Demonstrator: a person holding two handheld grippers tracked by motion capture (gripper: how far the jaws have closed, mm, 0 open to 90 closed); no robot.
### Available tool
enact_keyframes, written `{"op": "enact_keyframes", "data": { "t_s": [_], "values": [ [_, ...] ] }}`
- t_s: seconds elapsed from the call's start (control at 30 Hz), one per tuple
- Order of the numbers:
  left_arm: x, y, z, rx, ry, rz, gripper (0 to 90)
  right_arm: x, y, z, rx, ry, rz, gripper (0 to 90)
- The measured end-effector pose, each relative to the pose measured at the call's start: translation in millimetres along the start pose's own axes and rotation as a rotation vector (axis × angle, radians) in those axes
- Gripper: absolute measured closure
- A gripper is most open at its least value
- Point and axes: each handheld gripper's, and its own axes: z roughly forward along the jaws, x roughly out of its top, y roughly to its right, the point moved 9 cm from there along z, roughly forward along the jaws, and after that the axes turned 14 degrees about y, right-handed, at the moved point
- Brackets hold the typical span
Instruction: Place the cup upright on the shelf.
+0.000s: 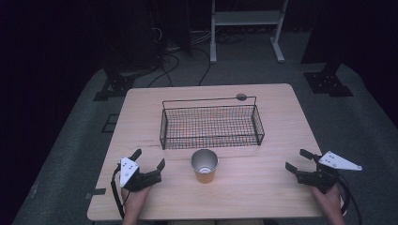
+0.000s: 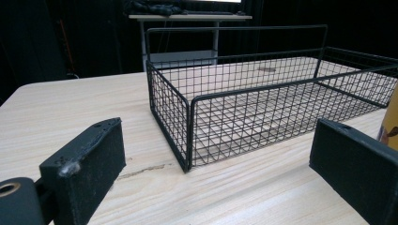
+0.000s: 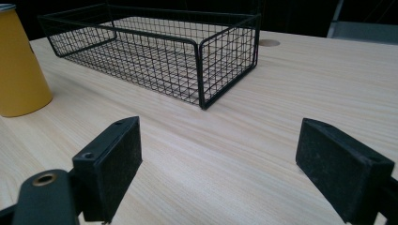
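The cup [image 1: 204,165] stands upright on the pale wooden surface [image 1: 263,187], near my edge and about midway between my two tools. From the high view its inside is shiny and metallic, with a round open mouth, and its outside is orange-yellow and narrows toward the base. In the right gripper view the cup [image 3: 21,63] is a plain yellow wall at the far left, wider at the top, resting flat on the wood. In the left gripper view a sliver of the cup [image 2: 390,119] shows at the right edge, behind my jaw.

Just beyond the cup sits the black wire basket [image 1: 211,125], low and rectangular, with a thin handle bar standing above its far side. The cup stands close to the basket's near wall but does not touch it.

My left gripper [image 1: 149,159] rests to the left of the cup, jaws spread wide with nothing between them. My right gripper [image 1: 299,160] is well apart on the right side, its jaws equally wide apart and holding nothing
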Motion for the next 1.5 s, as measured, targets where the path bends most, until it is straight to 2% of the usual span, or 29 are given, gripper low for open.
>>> {"op": "enact_keyframes", "data": {
  "t_s": [0.23, 0.47, 0.57, 0.63, 0.9, 0.93, 1.07, 1.5],
  "values": [
    [1.2, 1.9, -1.0, -0.009, 0.002, 0.002, 2.9, 0.0, -0.1, -0.2, 0.001, 0.0, 0.001, 13.7],
    [3.1, 8.7, -2.0, -0.043, 0.012, 0.008, 2.9, -0.5, -0.2, 0.4, -0.001, -0.004, -0.003, 13.7],
    [3.6, 14.4, -2.0, -0.071, 0.014, -0.002, 2.8, -1.0, 0.1, 0.7, -0.005, -0.008, -0.004, 13.7],
    [3.7, 15.7, -1.9, -0.075, 0.016, -0.002, 2.8, -1.0, 0.2, 0.8, -0.004, -0.008, -0.004, 13.7],
    [6.4, 34.1, 0.3, -0.152, 0.023, 0.017, 1.8, -0.9, 0.0, 0.7, -0.003, -0.007, -0.002, 13.7],
    [6.4, 34.1, 0.3, -0.152, 0.023, 0.017, 1.3, -0.9, 0.0, 0.7, -0.003, -0.007, -0.002, 13.7],
    [7.1, 45.7, 1.4, -0.199, 0.028, 0.022, 0.6, -0.9, -0.1, 0.8, -0.002, -0.007, -0.003, 13.7],
    [7.0, 68.1, 2.0, -0.289, 0.032, 0.044, 0.6, -0.8, 0.0, 0.8, -0.003, -0.006, -0.002, 13.7]
  ]
}}
